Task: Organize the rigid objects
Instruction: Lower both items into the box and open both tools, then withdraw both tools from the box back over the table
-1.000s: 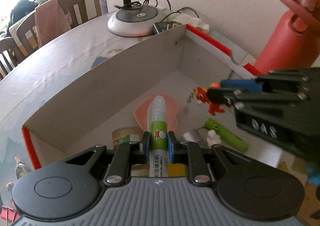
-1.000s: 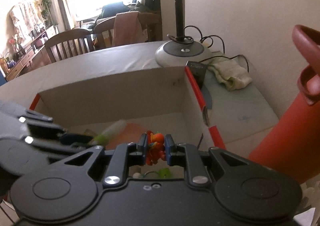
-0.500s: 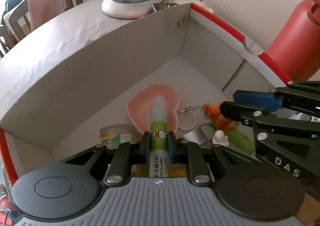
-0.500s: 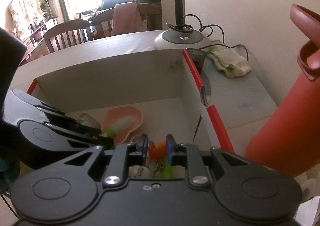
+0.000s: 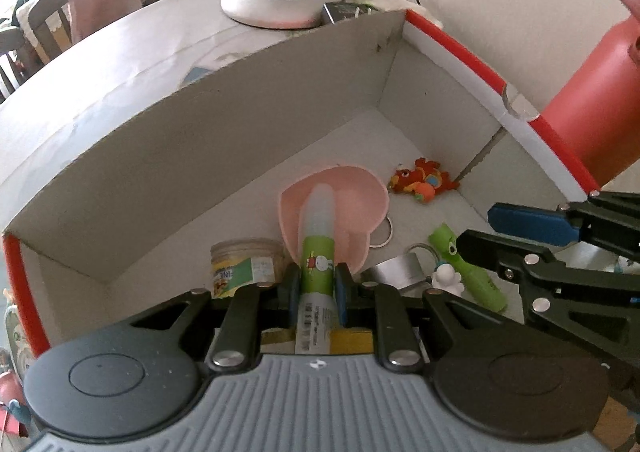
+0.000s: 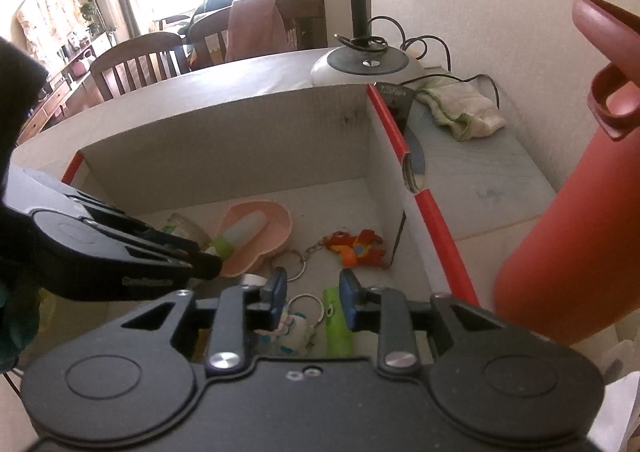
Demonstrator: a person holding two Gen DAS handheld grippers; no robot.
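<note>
My left gripper (image 5: pixel 316 288) is shut on a green and white glue stick (image 5: pixel 318 236) and holds it above the cardboard box (image 5: pixel 200 140), over a pink bowl (image 5: pixel 352 192). My right gripper (image 6: pixel 313 292) is open and empty above the box's near right part. An orange dragon keychain (image 6: pixel 354 248) lies on the box floor by the right wall; it also shows in the left wrist view (image 5: pixel 422 181). The glue stick shows over the pink bowl (image 6: pixel 272 224) in the right wrist view.
In the box lie a small jar (image 5: pixel 246 266), a green tube toy (image 6: pixel 338 320), a white figure keychain (image 6: pixel 290 332) and a metal clip (image 5: pixel 400 272). A red bottle (image 6: pixel 572 244) stands right of the box. A lamp base (image 6: pixel 366 66) and cloth (image 6: pixel 460 108) sit behind.
My right gripper has opened and let go of the orange dragon keychain, which now lies on the box floor. My left gripper has moved lower over the box with the glue stick.
</note>
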